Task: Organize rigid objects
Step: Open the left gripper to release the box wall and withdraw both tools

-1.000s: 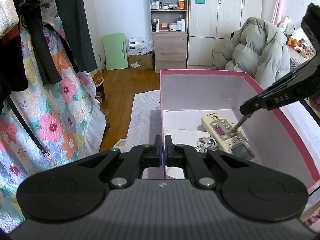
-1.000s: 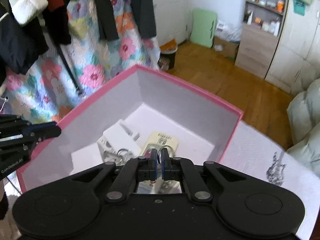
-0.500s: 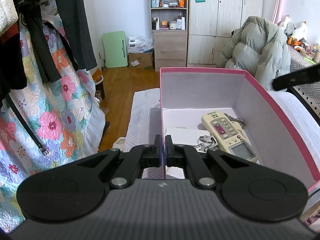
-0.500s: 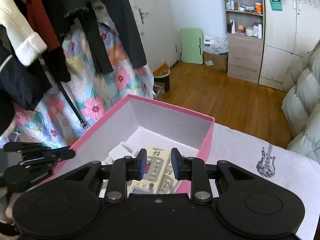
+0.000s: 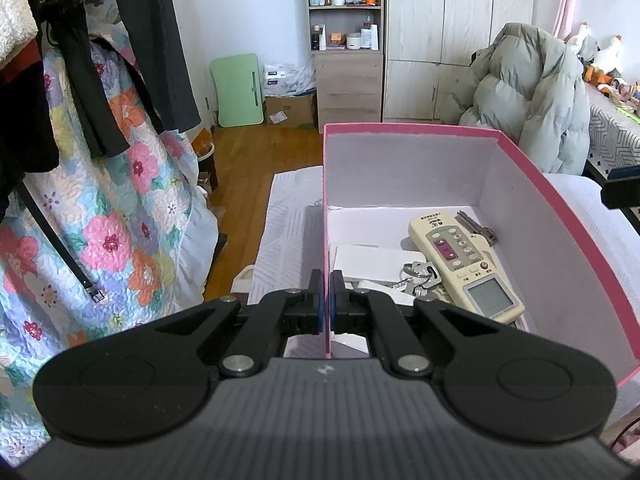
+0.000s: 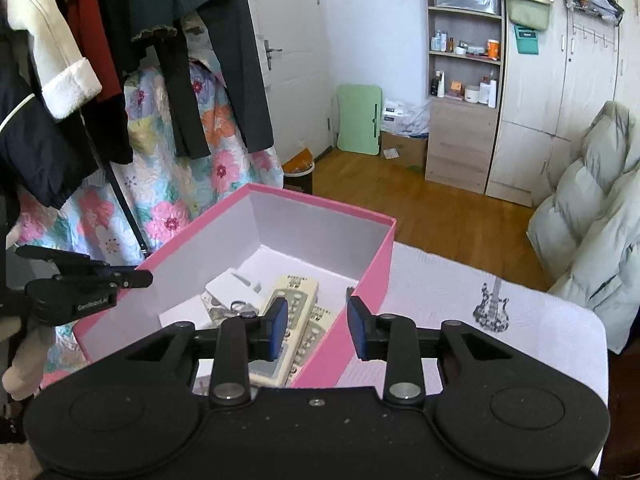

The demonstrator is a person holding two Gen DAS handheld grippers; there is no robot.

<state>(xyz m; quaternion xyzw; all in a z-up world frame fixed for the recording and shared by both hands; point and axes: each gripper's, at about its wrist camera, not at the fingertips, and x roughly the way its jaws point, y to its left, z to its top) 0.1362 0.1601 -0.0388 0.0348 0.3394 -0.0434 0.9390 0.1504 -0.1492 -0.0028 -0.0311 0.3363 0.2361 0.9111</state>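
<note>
Left gripper (image 5: 326, 296) clamped on the near left wall of the pink box (image 5: 404, 128). Remote (image 5: 464, 266), keys (image 5: 418, 276) and white block (image 5: 372, 264) lie inside, just right of it. Right gripper (image 6: 316, 326) has just been opening, nothing between its pads, hovering over the box's right wall.

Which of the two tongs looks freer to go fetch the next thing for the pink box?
Probably the right tongs. They are open with nothing between them, and they have just been opening above the pink box. The left tongs are shut on the box's near wall, seemingly steadying it.
</note>
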